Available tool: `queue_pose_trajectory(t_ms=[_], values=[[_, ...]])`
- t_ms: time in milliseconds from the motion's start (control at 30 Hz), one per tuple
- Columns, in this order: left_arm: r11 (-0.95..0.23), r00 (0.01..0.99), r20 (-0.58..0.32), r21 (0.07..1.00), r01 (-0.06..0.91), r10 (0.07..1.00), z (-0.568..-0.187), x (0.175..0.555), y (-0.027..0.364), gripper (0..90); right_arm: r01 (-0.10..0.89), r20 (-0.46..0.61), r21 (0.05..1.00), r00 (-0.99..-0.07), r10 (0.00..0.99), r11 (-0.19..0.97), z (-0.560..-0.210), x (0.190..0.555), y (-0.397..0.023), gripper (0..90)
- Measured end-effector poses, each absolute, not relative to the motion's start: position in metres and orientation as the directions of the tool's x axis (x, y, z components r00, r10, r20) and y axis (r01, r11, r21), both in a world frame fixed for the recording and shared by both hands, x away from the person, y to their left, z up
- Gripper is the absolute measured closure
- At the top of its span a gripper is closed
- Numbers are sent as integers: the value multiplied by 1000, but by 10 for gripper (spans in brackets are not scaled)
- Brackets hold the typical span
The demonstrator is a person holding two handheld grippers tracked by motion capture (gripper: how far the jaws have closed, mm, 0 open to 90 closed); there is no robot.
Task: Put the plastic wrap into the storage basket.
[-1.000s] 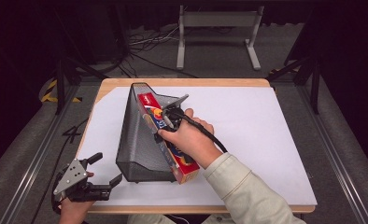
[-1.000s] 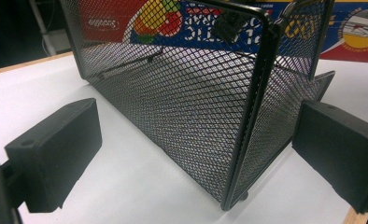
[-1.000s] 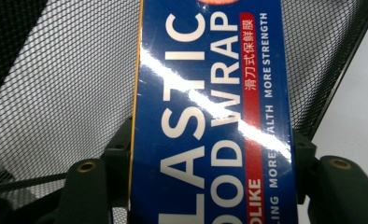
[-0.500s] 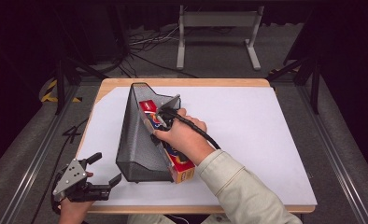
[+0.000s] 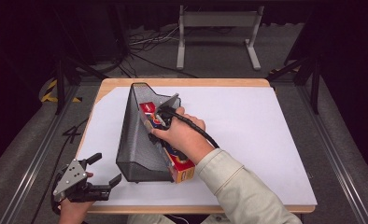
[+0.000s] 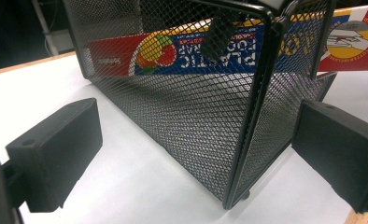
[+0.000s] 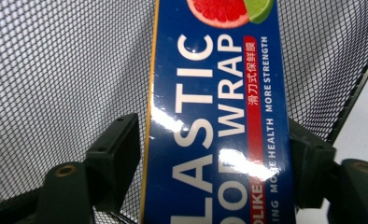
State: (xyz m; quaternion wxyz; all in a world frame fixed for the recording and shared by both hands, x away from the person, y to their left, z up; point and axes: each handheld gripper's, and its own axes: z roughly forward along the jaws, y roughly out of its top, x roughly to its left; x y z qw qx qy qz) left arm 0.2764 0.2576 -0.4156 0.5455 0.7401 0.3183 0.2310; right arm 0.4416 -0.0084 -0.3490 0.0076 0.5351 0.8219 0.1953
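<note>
A long plastic-wrap box [image 5: 182, 168], blue and red, lies slanted in a black mesh holder [image 5: 134, 140] at the table's middle left, its near end sticking out of the holder's open side. My right gripper [image 5: 159, 122] is over the box inside the holder. Its jaws have just been opening. The box [image 7: 215, 93] still sits between them with a thin gap at the left pad [image 7: 119, 156]. My left gripper [image 5: 108, 167] rests open at the table's front left corner. It faces the holder's near corner [image 6: 247, 140], and nothing is between its fingers [image 6: 56, 149].
White paper [image 5: 257, 130] covers the wooden table [image 5: 201, 82]; its right half is bare. The right gripper's cable [image 5: 201, 130] loops over the hand. A metal stand [image 5: 217, 28] and cables lie on the floor behind the table.
The box's far end has sunk lower into the holder, and the right hand has shifted slightly with it. The left gripper has stayed put.
</note>
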Motion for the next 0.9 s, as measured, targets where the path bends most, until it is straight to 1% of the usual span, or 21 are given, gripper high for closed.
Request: queue_pose_trajectory(t_ms=[33,100,133,167,400,500,600,633,667,733,767,867,900], values=[[-203,689,-4,954,219,724,-415,276,258,25,866,187,345,-442,877,363,-349,441,-10,258],[-205,689,-4,953,221,725,-415,275,258,25,856,171,374,-443,880,358,-346,440,-11,258],[-205,689,-4,953,221,725,-415,275,258,25,856,171,374,-443,880,358,-346,440,-11,258],[-203,686,-5,954,221,727,-416,274,258,25,846,162,391,-450,878,362,-343,438,-14,225],[-205,689,0,954,216,725,-416,274,258,25,815,163,462,-464,870,348,-327,435,-27,224],[-200,687,-4,956,217,726,-416,275,257,25,786,174,513,-490,854,346,-320,433,-33,226],[-201,691,-8,954,221,723,-415,276,256,25,748,191,569,-523,831,340,-313,430,-39,228],[-201,691,-8,954,221,723,-415,276,256,25,737,199,587,-532,823,335,-312,429,-41,243],[-205,695,0,955,213,719,-415,277,255,25,712,206,615,-561,802,340,-310,427,-43,253],[-207,694,0,954,214,719,-415,277,255,25,689,229,651,-578,783,318,-308,424,-47,255],[-208,696,-1,954,216,718,-415,278,255,24,654,223,687,-606,763,318,-306,423,-50,255],[-205,697,-2,955,213,717,-415,279,254,24,578,199,753,-657,727,316,-304,420,-56,253],[-205,697,-2,955,213,717,-415,279,254,24,578,199,753,-657,727,316,-304,420,-56,253]])
